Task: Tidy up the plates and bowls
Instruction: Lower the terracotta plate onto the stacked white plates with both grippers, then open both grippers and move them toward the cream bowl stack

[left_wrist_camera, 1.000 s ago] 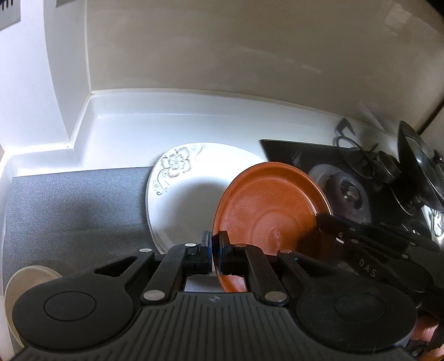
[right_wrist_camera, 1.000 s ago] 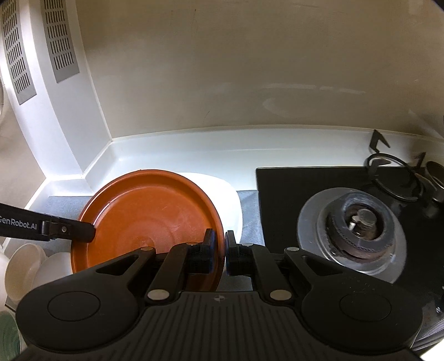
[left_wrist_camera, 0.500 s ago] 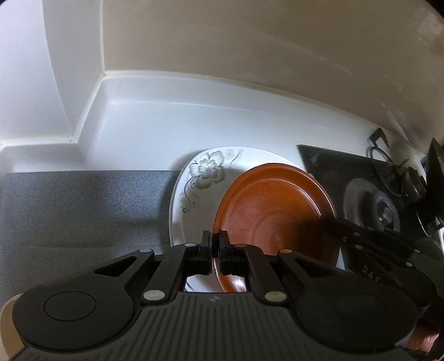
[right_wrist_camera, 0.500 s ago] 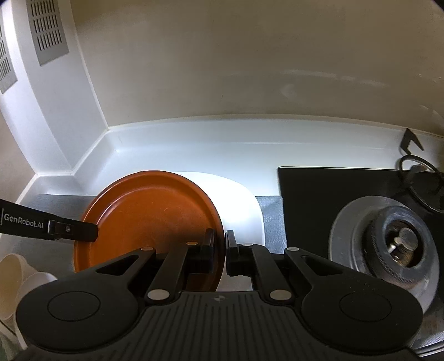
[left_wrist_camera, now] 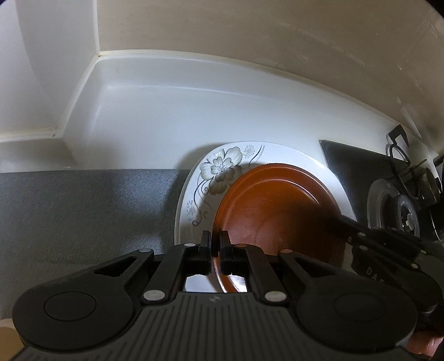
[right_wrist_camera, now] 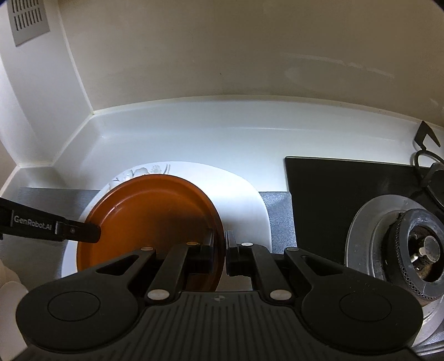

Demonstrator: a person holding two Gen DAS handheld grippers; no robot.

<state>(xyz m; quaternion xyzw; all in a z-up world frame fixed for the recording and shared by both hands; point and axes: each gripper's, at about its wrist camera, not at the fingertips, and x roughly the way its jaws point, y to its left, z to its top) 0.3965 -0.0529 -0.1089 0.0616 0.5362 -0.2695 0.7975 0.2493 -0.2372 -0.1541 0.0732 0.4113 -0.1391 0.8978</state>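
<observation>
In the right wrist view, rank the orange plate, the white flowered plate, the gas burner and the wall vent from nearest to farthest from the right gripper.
1. Orange plate: its rim is clamped in the right gripper.
2. White flowered plate: directly beneath the orange plate, on the grey mat.
3. Gas burner: off to the right on the black hob.
4. Wall vent: high on the wall, upper left corner.

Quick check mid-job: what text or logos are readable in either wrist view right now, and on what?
"GenRobot.AI": on the left claw's arm, seen in the right wrist view.
"DA", cut off after those letters: on the right claw's body, seen in the left wrist view.
Small emblem on each claw's grey ribbed housing: too small to read.
</observation>
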